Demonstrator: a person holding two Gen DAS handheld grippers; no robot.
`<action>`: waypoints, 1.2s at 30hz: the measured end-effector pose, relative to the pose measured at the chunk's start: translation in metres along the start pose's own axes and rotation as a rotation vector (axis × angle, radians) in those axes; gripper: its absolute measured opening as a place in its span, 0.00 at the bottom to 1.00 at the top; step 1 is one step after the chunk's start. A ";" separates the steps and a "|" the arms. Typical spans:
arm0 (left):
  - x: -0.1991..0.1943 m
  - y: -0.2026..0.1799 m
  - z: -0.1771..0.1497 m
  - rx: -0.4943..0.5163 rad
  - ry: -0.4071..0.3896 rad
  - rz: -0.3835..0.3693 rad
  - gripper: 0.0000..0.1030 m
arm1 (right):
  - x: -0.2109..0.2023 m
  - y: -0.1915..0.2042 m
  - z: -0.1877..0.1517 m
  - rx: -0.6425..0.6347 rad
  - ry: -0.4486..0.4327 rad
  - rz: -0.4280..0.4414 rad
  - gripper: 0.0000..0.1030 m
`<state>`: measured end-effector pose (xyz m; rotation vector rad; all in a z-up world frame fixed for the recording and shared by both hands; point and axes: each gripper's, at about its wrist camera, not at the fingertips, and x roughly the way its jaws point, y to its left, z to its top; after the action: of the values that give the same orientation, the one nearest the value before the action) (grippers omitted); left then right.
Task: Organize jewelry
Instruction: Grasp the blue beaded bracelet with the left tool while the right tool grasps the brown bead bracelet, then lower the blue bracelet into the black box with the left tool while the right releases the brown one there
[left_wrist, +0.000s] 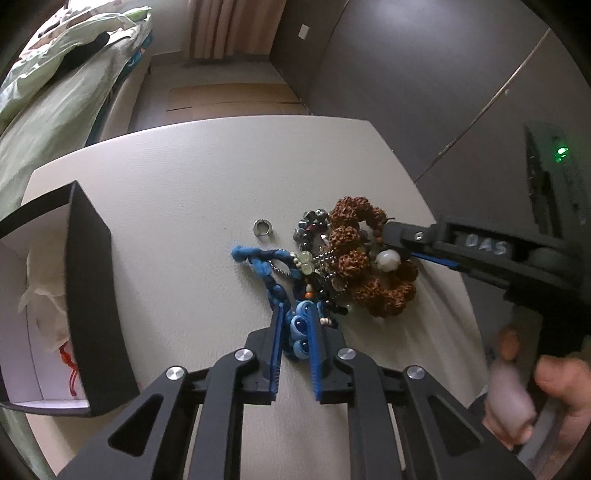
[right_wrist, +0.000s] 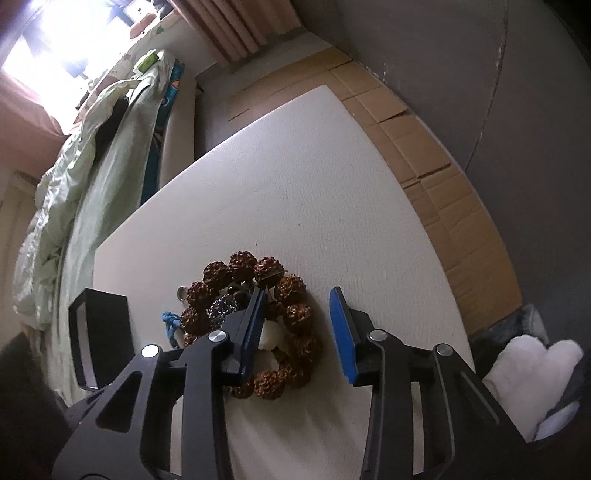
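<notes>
A tangle of jewelry lies on the white table (left_wrist: 184, 177). My left gripper (left_wrist: 297, 310) is shut on a blue bead bracelet (left_wrist: 298, 332), with its blue pads pressing the beads from both sides. A blue yarn cord (left_wrist: 255, 258) trails from it to the left. Beside these lie a dark bead bracelet (left_wrist: 314, 225) and a brown knobbly seed bracelet (right_wrist: 295, 314) that carries a white bead (right_wrist: 267, 334). My right gripper (right_wrist: 298, 293) is open and straddles the seed bracelet's right side: one finger is inside the ring and the other is clear outside it.
An open black box (left_wrist: 92, 295) with white lining stands at the table's left. A small silver ring (left_wrist: 263, 226) lies loose beyond the pile. A bed with green bedding (right_wrist: 92, 166) runs along the left. Flattened cardboard (right_wrist: 443, 184) covers the floor beyond the table.
</notes>
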<state>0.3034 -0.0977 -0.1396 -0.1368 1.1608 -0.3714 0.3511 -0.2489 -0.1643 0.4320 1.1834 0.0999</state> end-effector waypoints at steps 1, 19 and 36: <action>-0.003 0.001 0.000 -0.006 -0.003 -0.004 0.10 | 0.001 0.001 0.000 -0.004 0.002 0.006 0.35; -0.063 0.035 0.005 -0.102 -0.124 -0.054 0.10 | -0.007 -0.001 0.010 -0.019 -0.036 0.034 0.19; -0.135 0.073 0.001 -0.180 -0.281 -0.096 0.10 | -0.085 0.032 -0.007 -0.060 -0.215 0.252 0.18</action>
<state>0.2734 0.0185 -0.0432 -0.3913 0.9100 -0.3204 0.3169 -0.2430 -0.0799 0.5240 0.9085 0.2991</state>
